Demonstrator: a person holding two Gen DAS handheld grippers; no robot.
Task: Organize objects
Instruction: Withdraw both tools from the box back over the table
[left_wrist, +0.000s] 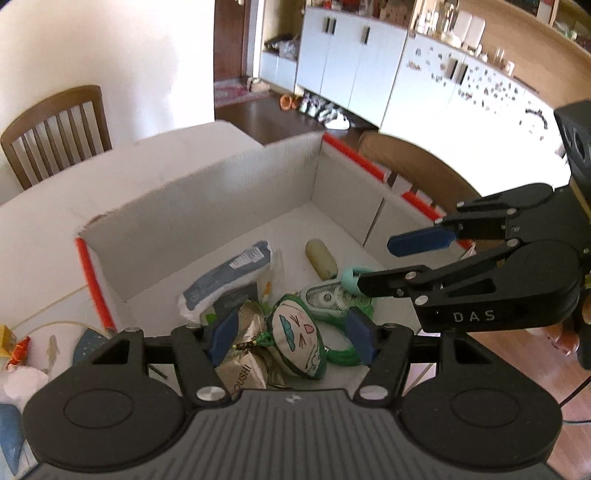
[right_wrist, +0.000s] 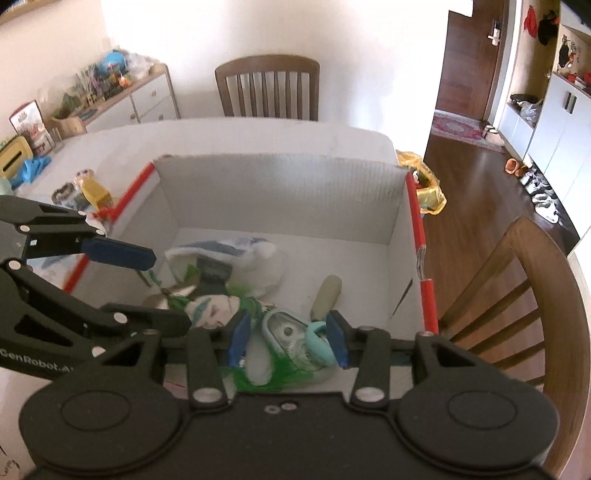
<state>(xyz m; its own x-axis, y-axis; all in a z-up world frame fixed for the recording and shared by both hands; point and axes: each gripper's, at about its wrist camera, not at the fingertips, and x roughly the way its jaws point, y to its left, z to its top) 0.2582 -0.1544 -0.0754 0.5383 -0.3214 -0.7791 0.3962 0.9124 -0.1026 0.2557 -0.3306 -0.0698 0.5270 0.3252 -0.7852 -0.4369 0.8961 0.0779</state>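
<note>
A white cardboard box (left_wrist: 221, 206) (right_wrist: 280, 192) with red-taped edges stands on the table. In it lie a green sachet with a drawn face (left_wrist: 299, 339) (right_wrist: 214, 310), a clear green correction-tape dispenser with a teal cap (right_wrist: 291, 336) (left_wrist: 325, 299), a beige cylinder (left_wrist: 321, 258) (right_wrist: 327, 295), a white-and-blue packet (left_wrist: 229, 280) (right_wrist: 229, 254) and a gold foil packet (left_wrist: 243, 369). My left gripper (left_wrist: 291, 339) (right_wrist: 170, 290) hovers open over the sachet, its pads apart from it. My right gripper (right_wrist: 288, 341) (left_wrist: 380, 264) stands open around the dispenser.
Wooden chairs (right_wrist: 267, 86) (right_wrist: 517, 295) stand at the far and right sides of the table (left_wrist: 44, 229). Small items, among them a yellow one (right_wrist: 96, 192), lie on the table left of the box. A yellow bag (right_wrist: 428, 188) sits beyond the box's right corner.
</note>
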